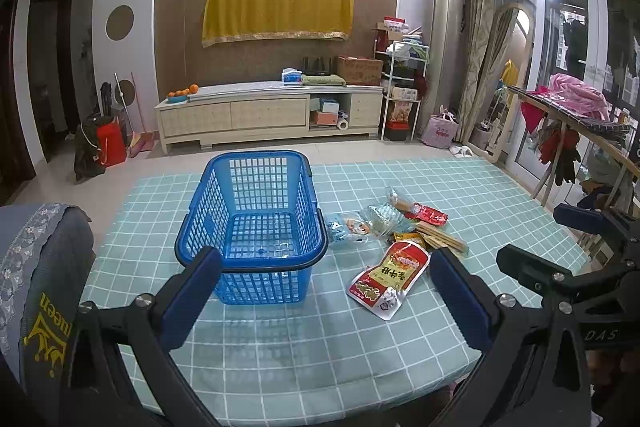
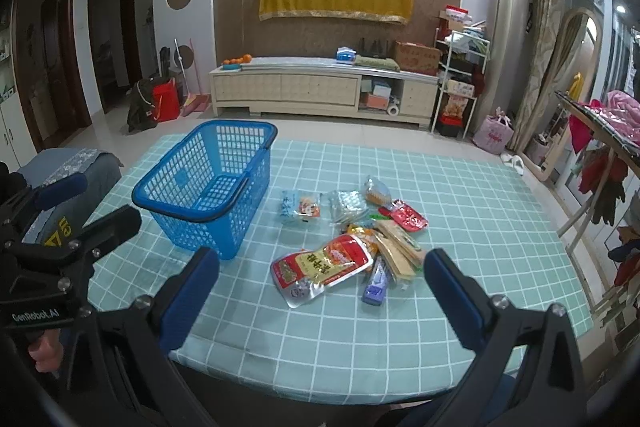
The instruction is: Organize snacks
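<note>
- A blue plastic basket (image 1: 256, 223) with a dark handle folded down along its rim stands on the left part of the table (image 1: 500, 195), which wears a teal grid-pattern cloth; the basket's inside shows only its own mesh floor.
- Just right of the basket lies a loose heap of snack packets (image 2: 360, 227), all on the cloth and outside the basket.
- Nearest in the heap is a large red-and-yellow pouch (image 2: 324, 265) with a clear end, lying flat and slanted.
- At the pouch's right edge is a small purple-blue packet (image 2: 376, 283), and beside that a fan of tan stick-shaped packs (image 2: 398, 247).
- Farther back sit a red foil packet (image 2: 408, 217), a clear crinkled bag (image 2: 348, 205), and a pale blue packet (image 2: 300, 209) closest to the basket.
- The left gripper (image 1: 326, 291) hangs above the near table edge, blue-padded fingers spread wide with nothing between them, framing the basket's near wall and the pouch.
- The right gripper (image 2: 322, 291) is likewise spread and unloaded, hovering over the near edge with the pouch between its fingers in view but not touched.
- Beyond the table stand a low cream TV cabinet (image 1: 272, 115) and a yellow cloth (image 1: 278, 5) draped on the wall.
</note>
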`<move>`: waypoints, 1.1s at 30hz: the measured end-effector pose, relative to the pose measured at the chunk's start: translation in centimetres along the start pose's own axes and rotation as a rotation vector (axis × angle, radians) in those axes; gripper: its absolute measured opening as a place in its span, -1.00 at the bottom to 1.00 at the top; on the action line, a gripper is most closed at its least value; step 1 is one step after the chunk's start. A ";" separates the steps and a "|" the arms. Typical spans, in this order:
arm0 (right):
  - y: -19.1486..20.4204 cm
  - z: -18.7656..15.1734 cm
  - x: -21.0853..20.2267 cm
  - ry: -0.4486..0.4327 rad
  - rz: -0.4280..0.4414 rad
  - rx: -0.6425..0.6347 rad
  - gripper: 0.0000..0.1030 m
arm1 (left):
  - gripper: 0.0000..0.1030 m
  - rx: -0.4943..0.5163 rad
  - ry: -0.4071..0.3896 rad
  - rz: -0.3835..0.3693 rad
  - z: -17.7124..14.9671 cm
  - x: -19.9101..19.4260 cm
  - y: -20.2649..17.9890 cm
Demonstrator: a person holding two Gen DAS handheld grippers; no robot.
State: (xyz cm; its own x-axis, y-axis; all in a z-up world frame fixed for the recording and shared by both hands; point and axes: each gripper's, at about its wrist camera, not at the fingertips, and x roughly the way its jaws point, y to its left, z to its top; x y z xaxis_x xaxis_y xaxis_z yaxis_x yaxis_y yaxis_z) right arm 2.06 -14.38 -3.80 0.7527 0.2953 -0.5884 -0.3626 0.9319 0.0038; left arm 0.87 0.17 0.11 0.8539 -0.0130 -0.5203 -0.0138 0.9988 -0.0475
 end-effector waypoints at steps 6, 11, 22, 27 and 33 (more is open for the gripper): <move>0.1 -0.1 0.2 0.006 -0.001 -0.005 1.00 | 1.00 -0.001 0.006 -0.002 -0.2 0.0 0.0; 0.2 -0.2 0.3 0.006 -0.001 -0.008 1.00 | 1.00 0.000 0.005 -0.002 -0.2 0.1 0.1; 0.1 -0.3 0.2 0.006 0.000 -0.005 1.00 | 1.00 -0.004 0.009 -0.008 -0.6 0.6 0.2; 0.2 -0.4 0.3 0.011 0.005 -0.005 1.00 | 1.00 -0.006 0.011 -0.009 -0.7 0.8 0.4; 0.2 -0.2 0.4 0.013 -0.003 -0.002 1.00 | 1.00 -0.009 0.014 -0.007 -1.0 0.9 0.5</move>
State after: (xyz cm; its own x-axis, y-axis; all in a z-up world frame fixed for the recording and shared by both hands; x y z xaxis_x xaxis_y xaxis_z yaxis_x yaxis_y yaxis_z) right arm 2.16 -14.09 -4.23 0.7468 0.2894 -0.5988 -0.3610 0.9326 0.0006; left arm 1.13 0.65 -1.23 0.8466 -0.0208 -0.5318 -0.0126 0.9982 -0.0591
